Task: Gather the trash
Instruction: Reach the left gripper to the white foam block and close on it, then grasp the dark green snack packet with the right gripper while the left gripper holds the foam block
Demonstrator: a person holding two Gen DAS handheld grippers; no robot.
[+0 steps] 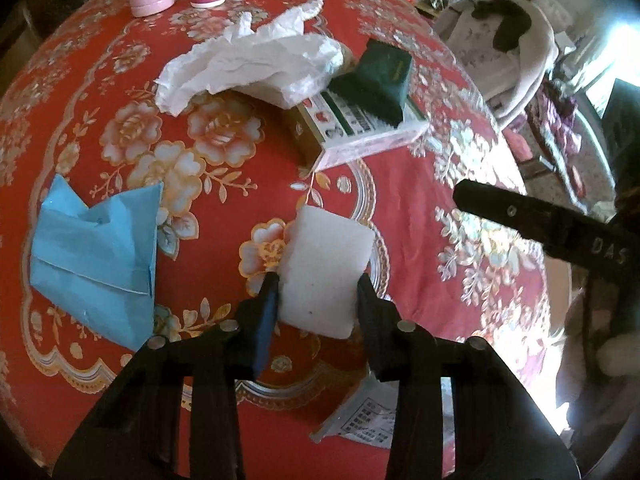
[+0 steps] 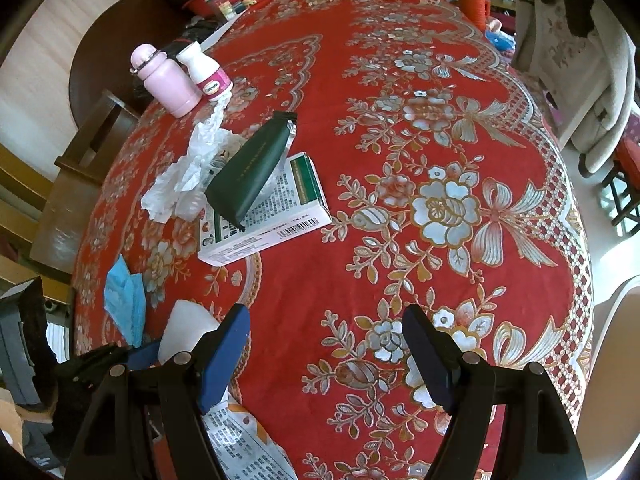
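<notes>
While the left gripper (image 1: 318,286) closes its two fingers on the sides of a white foam block (image 1: 326,272) above a red floral tablecloth (image 1: 400,200), whether the block rests on the cloth or hangs clear of it cannot be told. The right gripper (image 2: 326,326) hovers wide open and holds nothing, its blue-padded fingers (image 2: 226,344) spread over bare cloth near the table's edge.

From the right wrist camera the block (image 2: 186,326) is largely hidden behind the right gripper's left finger. A printed leaflet (image 2: 244,440) lies partly under the grippers in both views; its print is too small to read. A folded blue paper (image 1: 96,256) lies left of the block, its far edge cut off in the right view.

Farther across the table a crumpled white tissue (image 1: 248,64) covers one end of a flat printed box (image 2: 264,216), and a dark green pouch (image 2: 252,168) lies tilted on top of the box. The box shows a barcode and dense small text, none legible. Gold lettering on the pouch is too blurred to make out.

At the table's far side a pink bottle (image 2: 168,80) stands just beside a white bottle (image 2: 206,70) whose magenta label appears to read "Caltrate". In the left view both bottle tops are cut off. The letters "DAS" show on the right gripper's black arm.
</notes>
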